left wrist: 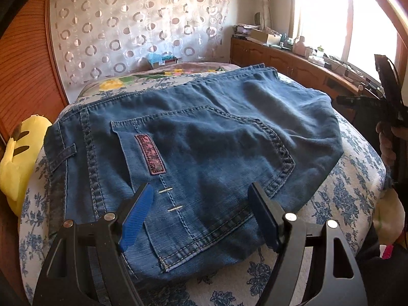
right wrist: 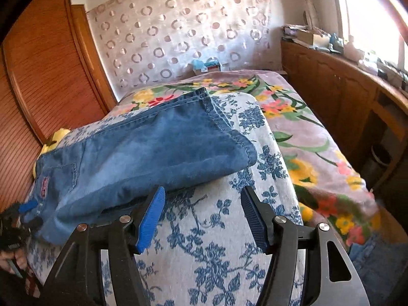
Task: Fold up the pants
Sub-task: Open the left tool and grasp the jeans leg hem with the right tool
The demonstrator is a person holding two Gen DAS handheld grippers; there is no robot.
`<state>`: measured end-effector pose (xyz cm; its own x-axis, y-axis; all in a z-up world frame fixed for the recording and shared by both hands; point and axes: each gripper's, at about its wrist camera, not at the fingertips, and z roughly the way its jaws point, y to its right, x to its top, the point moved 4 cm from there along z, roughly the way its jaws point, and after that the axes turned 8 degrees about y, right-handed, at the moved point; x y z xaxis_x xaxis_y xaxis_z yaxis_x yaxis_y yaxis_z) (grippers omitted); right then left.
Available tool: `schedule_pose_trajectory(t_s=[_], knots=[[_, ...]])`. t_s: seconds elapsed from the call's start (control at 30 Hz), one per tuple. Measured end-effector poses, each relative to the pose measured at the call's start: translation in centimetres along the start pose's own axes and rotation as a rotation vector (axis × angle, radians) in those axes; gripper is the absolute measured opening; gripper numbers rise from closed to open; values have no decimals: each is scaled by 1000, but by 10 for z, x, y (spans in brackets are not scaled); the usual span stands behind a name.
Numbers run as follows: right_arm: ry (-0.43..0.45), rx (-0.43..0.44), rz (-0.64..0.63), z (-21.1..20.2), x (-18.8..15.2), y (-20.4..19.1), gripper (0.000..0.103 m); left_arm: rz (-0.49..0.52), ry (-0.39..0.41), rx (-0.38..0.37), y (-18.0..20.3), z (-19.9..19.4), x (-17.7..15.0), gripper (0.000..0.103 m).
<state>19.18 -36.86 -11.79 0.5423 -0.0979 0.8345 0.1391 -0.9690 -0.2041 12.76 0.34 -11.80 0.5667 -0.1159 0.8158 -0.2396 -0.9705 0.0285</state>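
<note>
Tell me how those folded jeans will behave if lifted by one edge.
The jeans would likely droop, not hold shape: the denim already sags in soft wrinkles. The stacked layers may slide apart, since nothing pins them. Thick seams suggest some heft for the open left tongs.

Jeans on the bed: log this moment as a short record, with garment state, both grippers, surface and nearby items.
garment: blue jeans, folded into a compact stack, back pocket up
surface: blue-floral sheet over a flowered blanket
left gripper: open, fingers over the pocket end, gripping nothing
right gripper: open, over bare sheet beside the jeans' near edge
nearby: yellow plush toy at the waistband side
fold status: looks largely done; cannot tell if final
</note>
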Motion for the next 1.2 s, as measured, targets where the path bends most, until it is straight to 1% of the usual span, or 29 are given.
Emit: schedule_pose_trajectory(t_s=[0.17,0.33,0.43,0.5,0.6,0.73,0.77,0.8,0.87,0.9,0.93,1.0,1.07,1.2], knots=[[-15,-18,22,12,10,7,64,-18,-1,-10,-3,1,-4,77],[-60,-42,43,27,10,13,64,-37,1,-23,-5,1,-3,77],[-86,-35,87,33,10,18,64,-37,1,-23,-5,0,-3,77],[-90,-16,132,36,13,24,64,-36,1,-23,-6,0,-3,77],[-81,-10,180,40,20,32,64,-34,-1,-22,-6,1,-3,77],[-94,-14,213,49,25,40,64,-35,-1,-23,-6,2,-3,77],[-104,-19,216,52,25,41,62,-35,-2,-24,-6,1,-4,77],[-112,-25,220,54,24,42,58,-35,-1,-24,-6,1,-4,77],[-117,-36,221,56,23,43,39,-35,-1,-25,-6,1,-4,77],[-113,-38,218,55,25,40,33,-35,-1,-26,-6,2,-5,77],[-111,-29,204,55,27,38,12,-36,-2,-27,-6,2,-5,77],[-85,-18,172,48,31,28,11,-36,0,-26,-6,2,-4,77],[-53,15,143,41,37,17,10,-34,6,-21,-6,1,-4,77],[18,86,32,25,58,-26,10,-45,25,-9,-12,-7,0,77]])
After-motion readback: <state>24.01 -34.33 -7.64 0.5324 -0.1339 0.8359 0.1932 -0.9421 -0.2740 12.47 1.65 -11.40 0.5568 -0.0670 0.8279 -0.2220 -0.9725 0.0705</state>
